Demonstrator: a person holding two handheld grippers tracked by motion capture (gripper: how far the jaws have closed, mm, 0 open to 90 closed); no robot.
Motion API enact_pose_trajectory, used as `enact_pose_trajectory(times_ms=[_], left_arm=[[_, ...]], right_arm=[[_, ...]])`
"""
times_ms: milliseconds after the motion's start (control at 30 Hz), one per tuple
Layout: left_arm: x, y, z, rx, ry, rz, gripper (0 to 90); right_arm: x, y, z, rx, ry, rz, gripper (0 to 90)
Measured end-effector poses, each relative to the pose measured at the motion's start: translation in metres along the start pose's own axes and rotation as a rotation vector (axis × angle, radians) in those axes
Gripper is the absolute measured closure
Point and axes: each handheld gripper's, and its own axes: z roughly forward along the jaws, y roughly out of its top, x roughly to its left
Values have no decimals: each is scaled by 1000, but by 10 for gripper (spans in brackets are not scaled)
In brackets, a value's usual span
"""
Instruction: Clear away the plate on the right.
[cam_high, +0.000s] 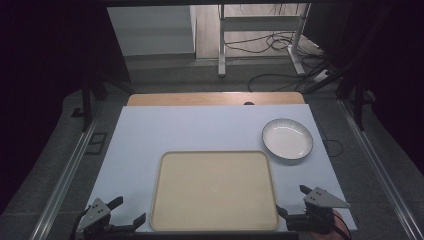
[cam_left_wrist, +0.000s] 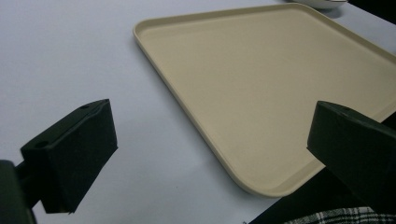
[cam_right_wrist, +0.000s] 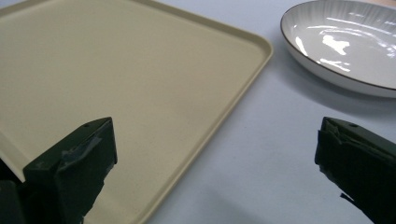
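Note:
A beige rectangular tray (cam_high: 161, 200) lies empty on the white table near the front edge. A white shallow plate (cam_high: 287, 138) with a dark rim sits behind the tray's far right corner. My left gripper (cam_high: 127, 212) hovers at the tray's near left corner, jaws wide apart with nothing between them. The left gripper view shows the tray (cam_left_wrist: 261, 84) and bare table between the jaws of this gripper (cam_left_wrist: 210, 154). My right gripper (cam_high: 292, 201) stands open at the tray's near right corner. Its own view shows the right gripper (cam_right_wrist: 215, 163), the tray edge (cam_right_wrist: 224, 98) and the plate (cam_right_wrist: 345, 44) ahead.
The white table cover (cam_high: 200, 127) ends in a wooden strip (cam_high: 215, 98) at the far side. Beyond it are desk legs (cam_high: 221, 40) and cables (cam_high: 270, 45) on the floor. Metal rails (cam_high: 65, 175) run along both sides of the table.

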Motion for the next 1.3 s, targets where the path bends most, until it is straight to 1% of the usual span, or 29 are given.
enact_pose_trajectory(times_ms=[33,67,100,267,300,400,533,700,800,867,933,1133,1200,1300], left_arm=[[0,0,0,3,1,2,12],[0,0,0,3,1,2,11],[0,0,0,3,1,3,11],[0,0,1,8,-3,1,20],[1,0,1,9,-4,-10,21],[2,0,1,8,-5,-15,23],[1,0,1,10,-4,-12,26],[2,0,2,12,-6,-14,33],[2,1,2,13,-7,-16,33],[2,1,2,13,-7,-17,34],[2,0,2,13,-8,-19,34],[2,0,2,14,-7,-21,34],[2,0,2,15,-7,-22,35],[3,1,2,16,-6,-24,35]], right_arm=[[-1,-1,1,9,10,-2,0],[-1,-1,1,9,10,-2,0],[0,-1,2,19,24,-6,0],[2,-1,4,34,26,-15,0],[3,-1,5,44,34,-15,0],[4,-1,7,55,42,-21,0],[5,-1,8,68,48,-30,0],[5,-1,9,70,46,-33,0],[4,-2,8,77,40,-24,0],[3,-2,8,76,45,-20,0],[3,-2,9,71,61,-13,0],[1,-1,8,52,46,-7,0],[0,0,8,37,36,-2,0],[-1,1,8,30,38,1,0]])
